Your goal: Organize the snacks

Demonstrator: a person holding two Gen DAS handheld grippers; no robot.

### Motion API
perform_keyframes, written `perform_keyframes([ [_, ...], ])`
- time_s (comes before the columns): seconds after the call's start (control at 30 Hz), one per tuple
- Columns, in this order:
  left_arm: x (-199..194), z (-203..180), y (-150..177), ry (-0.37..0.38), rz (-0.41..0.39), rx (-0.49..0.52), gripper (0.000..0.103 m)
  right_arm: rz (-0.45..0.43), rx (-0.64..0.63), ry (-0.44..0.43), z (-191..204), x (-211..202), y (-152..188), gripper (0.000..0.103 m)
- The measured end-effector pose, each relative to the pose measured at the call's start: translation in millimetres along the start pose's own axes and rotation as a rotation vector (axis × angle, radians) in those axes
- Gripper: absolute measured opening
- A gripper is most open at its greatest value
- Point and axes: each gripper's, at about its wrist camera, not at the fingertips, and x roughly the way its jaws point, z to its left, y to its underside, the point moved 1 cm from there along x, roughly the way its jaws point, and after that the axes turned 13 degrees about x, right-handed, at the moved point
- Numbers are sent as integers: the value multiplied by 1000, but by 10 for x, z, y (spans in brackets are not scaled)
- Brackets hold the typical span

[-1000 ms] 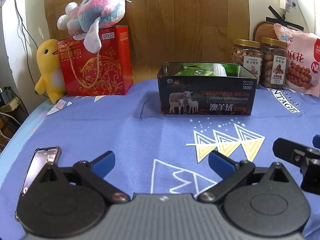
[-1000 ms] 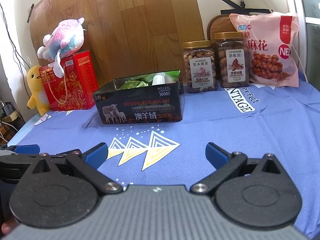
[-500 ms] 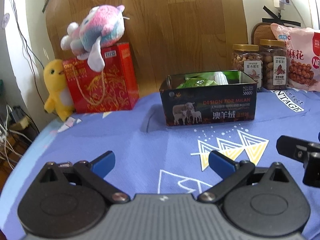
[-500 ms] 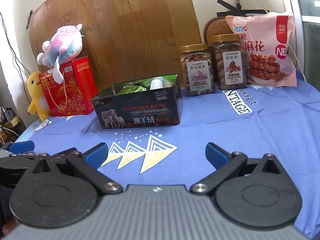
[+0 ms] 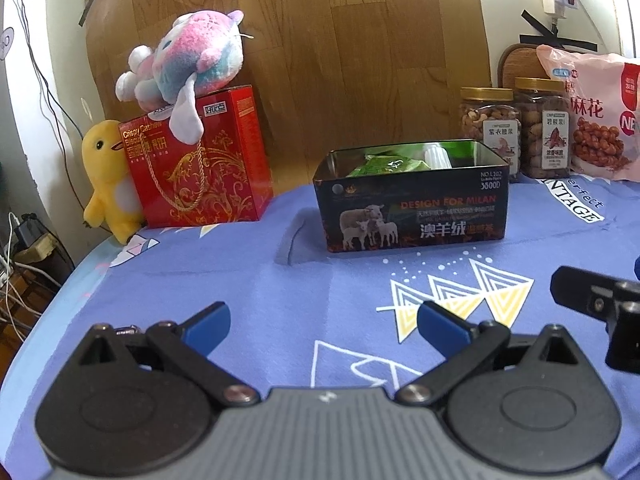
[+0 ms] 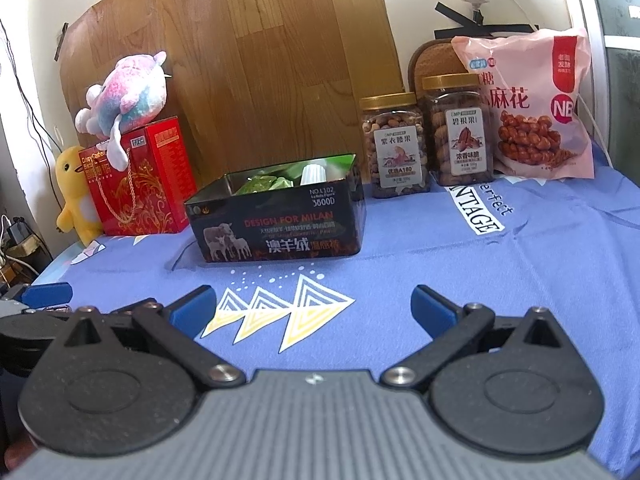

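Left wrist view: we see the left gripper (image 5: 323,326) in the lower half of the frame, its jaws spread wide and holding nothing, poised over the blue patterned cloth (image 5: 240,280) that covers the counter. At frame centre stands the open dark tin (image 5: 412,216), printed with sheep; inside it lie a green packet (image 5: 384,166) and a white-capped item (image 5: 438,156). In the upper right, behind the tin, two gold-lidded nut jars (image 5: 490,128) stand side by side, touching; just to their right a pink snack bag (image 5: 600,120) leans upright. At the left of the frame a red gift box (image 5: 200,160) carries a pink-and-blue plush toy (image 5: 184,64) on top, and a yellow plush duck (image 5: 106,184) stands against the box's left side. Part of the right gripper (image 5: 600,304) enters at the right edge.

Right wrist view: we see the right gripper (image 6: 314,308) low in the frame, its jaws likewise spread wide and empty above the cloth (image 6: 480,280). The tin (image 6: 280,224) sits left of centre, the nut jars (image 6: 396,144) just to its upper right, and the snack bag (image 6: 532,108) in the upper right, touching the right-hand jar. The gift box (image 6: 140,184), plush toy (image 6: 128,92) and duck (image 6: 74,192) occupy the left side. A blue finger of the left gripper (image 6: 48,294) shows at the left edge.
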Motion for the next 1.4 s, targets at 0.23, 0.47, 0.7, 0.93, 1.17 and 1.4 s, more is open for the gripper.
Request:
perform_keyframes([
  [0.23,14,33,17,6,2,-12,103,4,-1,1,8,13,9,103],
  [0.47,11,48,33,32,-4,-23,103,3,-13,4,37,10,20,103],
  [0.7,10,69,47,45,-4,-34,103,3,-17,4,44,11,25,103],
  [0.93,11,71,58,57,0,-39,103,4,-16,7,47,11,29,103],
  [1.17,15,88,48,65,1,-47,103,3,-21,8,54,9,25,103],
  [1.4,63,100,19,92,27,-66,103,-4,-21,16,49,-15,18,103],
])
